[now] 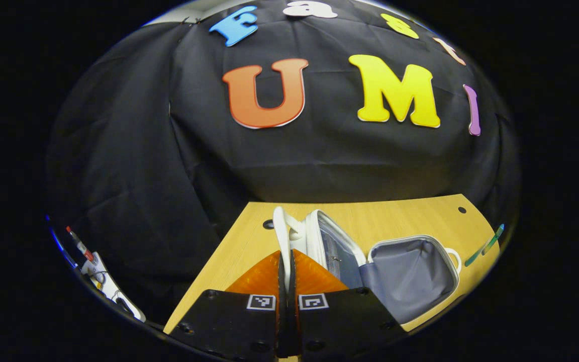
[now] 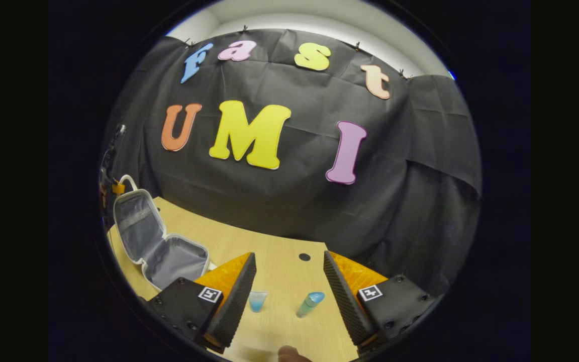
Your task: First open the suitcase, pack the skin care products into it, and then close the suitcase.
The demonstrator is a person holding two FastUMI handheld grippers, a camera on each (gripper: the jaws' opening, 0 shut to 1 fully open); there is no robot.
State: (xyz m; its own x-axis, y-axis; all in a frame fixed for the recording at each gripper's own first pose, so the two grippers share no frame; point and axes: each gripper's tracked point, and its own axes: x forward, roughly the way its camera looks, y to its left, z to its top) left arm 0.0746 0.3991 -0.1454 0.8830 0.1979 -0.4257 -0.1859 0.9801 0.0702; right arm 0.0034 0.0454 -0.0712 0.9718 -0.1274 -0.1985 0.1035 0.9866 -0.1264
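Observation:
The small white suitcase [image 1: 410, 274] lies open on the wooden table [image 1: 400, 213], showing its grey lining. Its lid [image 1: 332, 246] stands upright. My left gripper [image 1: 287, 257] is shut on the lid's white handle [image 1: 280, 226], which runs down between its fingers. In the right gripper view the open suitcase [image 2: 174, 259] sits at the far left with its lid [image 2: 136, 221] raised, and the left gripper is a small shape at the handle [image 2: 126, 180]. My right gripper [image 2: 289, 259] is open above the table. Below its gap lie a small clear blue jar [image 2: 258, 300] and a teal tube [image 2: 310, 303].
The table [image 2: 274, 241] has small dark holes [image 2: 304, 257] near its back edge, against the black cloth wall. A rounded brown thing [image 2: 289, 353] shows at the bottom of the right gripper view. A green stick-like item [image 1: 485, 245] lies off the table's right corner.

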